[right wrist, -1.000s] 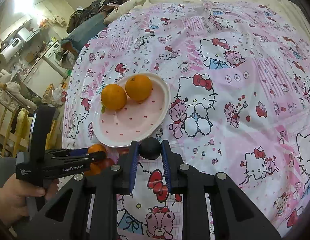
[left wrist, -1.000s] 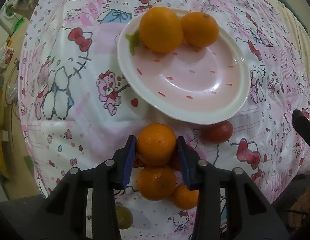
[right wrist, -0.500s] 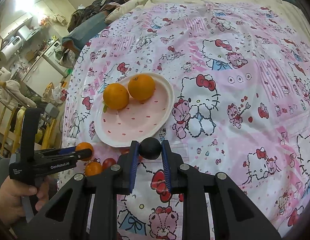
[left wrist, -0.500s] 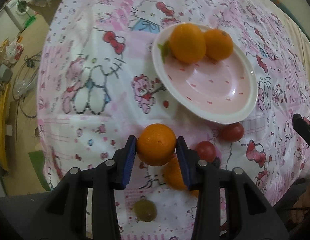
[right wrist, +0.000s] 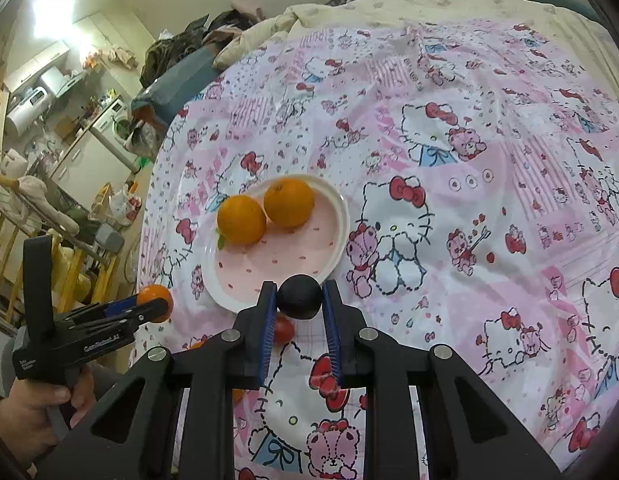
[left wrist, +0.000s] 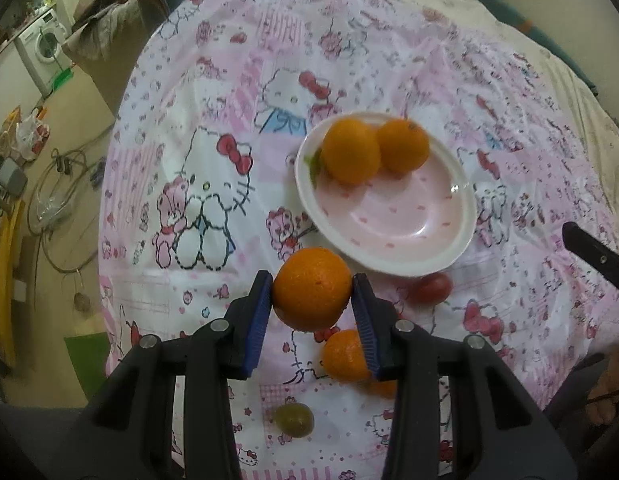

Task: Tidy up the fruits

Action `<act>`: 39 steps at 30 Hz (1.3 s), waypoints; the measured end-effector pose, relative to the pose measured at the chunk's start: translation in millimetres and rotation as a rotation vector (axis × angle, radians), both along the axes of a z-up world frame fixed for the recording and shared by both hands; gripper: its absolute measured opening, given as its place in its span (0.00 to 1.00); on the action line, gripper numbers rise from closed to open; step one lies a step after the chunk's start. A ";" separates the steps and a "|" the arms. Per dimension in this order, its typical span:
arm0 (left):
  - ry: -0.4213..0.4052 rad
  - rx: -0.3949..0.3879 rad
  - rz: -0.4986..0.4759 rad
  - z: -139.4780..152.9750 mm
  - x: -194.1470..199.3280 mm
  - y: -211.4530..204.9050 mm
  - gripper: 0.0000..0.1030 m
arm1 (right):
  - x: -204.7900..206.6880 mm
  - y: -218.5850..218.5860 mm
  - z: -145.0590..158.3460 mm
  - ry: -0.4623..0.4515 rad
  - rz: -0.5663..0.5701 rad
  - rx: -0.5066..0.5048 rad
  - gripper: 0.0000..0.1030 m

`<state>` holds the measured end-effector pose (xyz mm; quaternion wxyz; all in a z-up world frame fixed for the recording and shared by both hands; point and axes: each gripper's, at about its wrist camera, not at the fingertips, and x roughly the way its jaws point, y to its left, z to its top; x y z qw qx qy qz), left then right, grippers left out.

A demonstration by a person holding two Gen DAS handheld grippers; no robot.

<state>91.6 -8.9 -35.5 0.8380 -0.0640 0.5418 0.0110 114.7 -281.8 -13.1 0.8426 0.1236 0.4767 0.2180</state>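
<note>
My left gripper [left wrist: 312, 289] is shut on an orange [left wrist: 311, 288] and holds it above the cloth, short of the pink plate [left wrist: 409, 256]. The plate holds two oranges [left wrist: 351, 150] [left wrist: 403, 145]. My right gripper [right wrist: 299, 297] is shut on a dark round fruit [right wrist: 299, 296] just in front of the plate's near rim [right wrist: 233, 304]. In the right wrist view the left gripper [right wrist: 149, 305] shows at the left with its orange [right wrist: 154, 293]. A loose orange [left wrist: 343, 354], a red tomato [left wrist: 431, 288] and a green grape [left wrist: 294, 420] lie on the cloth.
The surface is a bed with a pink Hello Kitty cloth [right wrist: 469, 208]; its edge drops off at the left [left wrist: 105, 264]. A second red tomato [right wrist: 283, 330] lies under my right gripper. A person's hand [right wrist: 41, 408] holds the left gripper.
My left gripper has lifted the orange off the fruit pile and pulled back and up; the plate now looks farther away. My right gripper has kept its dark fruit and barely moved.
</note>
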 end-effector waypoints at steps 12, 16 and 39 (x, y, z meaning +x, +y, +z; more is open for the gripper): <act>-0.032 0.009 -0.049 29.2 27.1 -9.8 0.35 | 14.5 -7.9 12.3 -0.028 -0.009 0.016 0.23; -0.019 0.019 -0.058 26.7 40.1 -11.1 0.35 | 26.9 -6.9 12.8 -0.032 -0.006 0.003 0.23; 0.105 -0.012 -0.067 -32.0 89.8 -16.3 0.35 | 98.5 35.8 -58.8 0.169 0.093 0.006 0.23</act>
